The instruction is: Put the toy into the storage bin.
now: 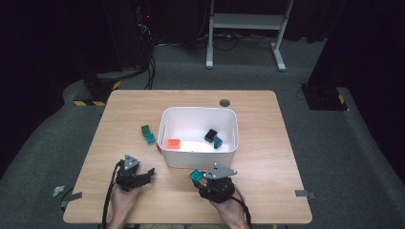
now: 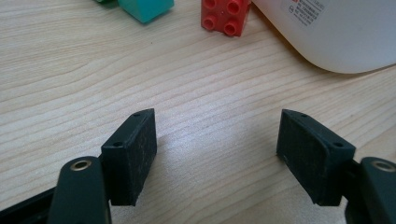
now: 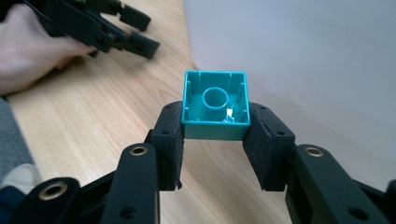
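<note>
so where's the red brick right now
In the left gripper view the red brick sits on the table, beside the white bin and a teal block.

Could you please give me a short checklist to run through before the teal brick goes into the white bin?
1. Right gripper shut on teal brick, pads on both sides: ok.
2. Brick lifted off the table: ok.
3. White bin has bare floor for it, beside the orange brick and black brick: ok.
4. Left gripper open, apart from the bin: ok.
5. Brick high enough to pass the rim: cannot tell.
</note>
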`<action>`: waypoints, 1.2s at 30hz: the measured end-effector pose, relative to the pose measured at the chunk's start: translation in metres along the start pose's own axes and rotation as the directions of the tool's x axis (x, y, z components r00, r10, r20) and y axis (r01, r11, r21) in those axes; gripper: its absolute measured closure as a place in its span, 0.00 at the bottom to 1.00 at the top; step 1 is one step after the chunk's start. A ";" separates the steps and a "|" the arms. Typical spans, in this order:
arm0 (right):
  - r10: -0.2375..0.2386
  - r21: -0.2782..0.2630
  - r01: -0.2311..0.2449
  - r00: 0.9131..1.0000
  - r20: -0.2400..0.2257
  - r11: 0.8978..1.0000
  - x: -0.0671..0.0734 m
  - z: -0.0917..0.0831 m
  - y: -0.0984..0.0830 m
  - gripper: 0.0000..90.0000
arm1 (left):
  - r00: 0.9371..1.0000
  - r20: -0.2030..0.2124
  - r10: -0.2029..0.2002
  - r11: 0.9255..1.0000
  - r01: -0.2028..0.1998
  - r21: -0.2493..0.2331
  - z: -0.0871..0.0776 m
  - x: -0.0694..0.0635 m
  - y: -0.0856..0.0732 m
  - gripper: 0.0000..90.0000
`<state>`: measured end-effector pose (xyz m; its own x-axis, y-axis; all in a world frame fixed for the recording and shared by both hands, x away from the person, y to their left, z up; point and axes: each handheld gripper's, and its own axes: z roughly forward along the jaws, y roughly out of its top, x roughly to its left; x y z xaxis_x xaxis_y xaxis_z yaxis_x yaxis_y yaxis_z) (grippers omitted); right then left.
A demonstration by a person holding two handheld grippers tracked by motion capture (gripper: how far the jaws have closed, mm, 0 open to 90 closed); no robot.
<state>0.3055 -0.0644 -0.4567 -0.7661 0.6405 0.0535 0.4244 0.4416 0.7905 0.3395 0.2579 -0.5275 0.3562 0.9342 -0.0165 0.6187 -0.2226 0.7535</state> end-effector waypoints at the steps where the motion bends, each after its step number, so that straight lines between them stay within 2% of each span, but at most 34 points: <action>1: 0.000 -0.004 0.000 1.000 -0.004 1.000 -0.001 -0.003 0.002 0.66 | 1.000 0.000 0.000 1.000 0.000 0.000 0.000 0.000 0.000 0.32; 11: 0.000 -0.041 -0.001 0.999 -0.044 0.999 -0.012 -0.032 0.023 0.66 | 1.000 -0.001 0.000 1.000 0.000 0.000 0.000 0.000 0.000 0.32; 21: -0.001 -0.102 -0.006 0.997 -0.071 0.995 -0.028 -0.057 0.048 0.66 | 1.000 0.000 0.001 1.000 -0.001 0.001 0.000 0.000 0.000 0.32; 28: 0.002 -0.125 -0.008 0.999 -0.053 0.992 -0.041 -0.065 0.064 0.66 | 1.000 0.000 0.001 1.000 -0.001 0.001 0.000 0.000 0.000 0.32; 33: 0.025 -0.124 -0.029 0.999 -0.032 0.992 -0.056 -0.064 0.074 0.66 | 1.000 0.001 0.000 1.000 0.000 0.001 0.000 0.000 0.000 0.31; 36: 0.030 -0.110 -0.031 1.000 -0.003 0.993 -0.064 -0.060 0.079 0.66 | 1.000 0.002 -0.002 1.000 0.002 0.000 0.000 0.000 0.000 0.31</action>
<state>0.3592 -0.1082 -0.3612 -0.7545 0.6515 0.0797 0.3917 0.3497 0.8510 0.3395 0.2579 -0.5275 0.3566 0.9341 -0.0194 0.6193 -0.2208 0.7535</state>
